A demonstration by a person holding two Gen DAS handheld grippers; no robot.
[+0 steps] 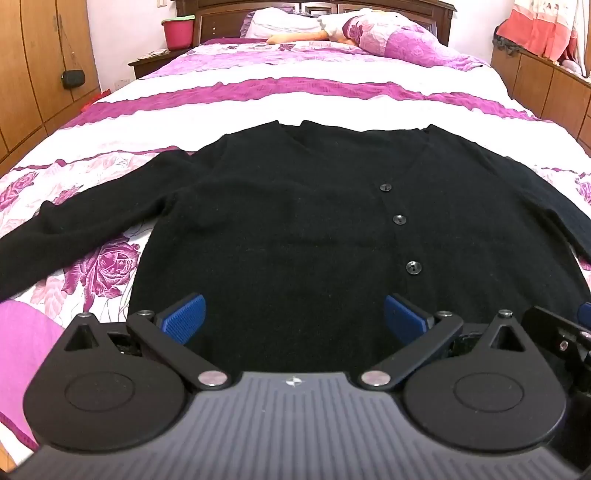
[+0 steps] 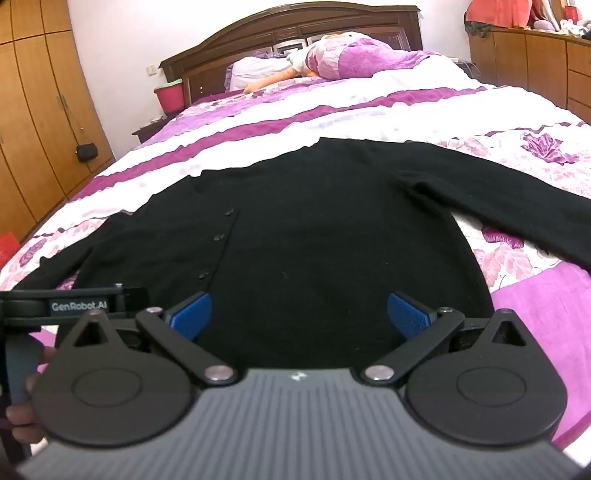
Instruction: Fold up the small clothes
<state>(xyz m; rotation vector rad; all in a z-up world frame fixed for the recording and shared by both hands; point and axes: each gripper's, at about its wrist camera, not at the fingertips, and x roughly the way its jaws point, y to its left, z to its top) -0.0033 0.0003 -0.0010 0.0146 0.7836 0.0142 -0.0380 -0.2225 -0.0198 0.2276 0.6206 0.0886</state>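
A black buttoned cardigan [image 1: 295, 221] lies flat on the bed, front up, neck away from me and both sleeves spread out to the sides. It also shows in the right wrist view [image 2: 314, 236]. My left gripper [image 1: 294, 317] is open and empty, just above the cardigan's near hem, left of the button row [image 1: 399, 219]. My right gripper [image 2: 300, 315] is open and empty over the hem on the right half. The left gripper's body [image 2: 74, 304] shows at the left edge of the right wrist view.
The bed has a purple and white floral cover [image 1: 258, 92] with pillows [image 1: 388, 35] at the headboard. A red bucket [image 1: 179, 33] stands on a bedside table. Wooden wardrobes [image 1: 33, 74] line the left, a wooden dresser [image 1: 546, 81] the right.
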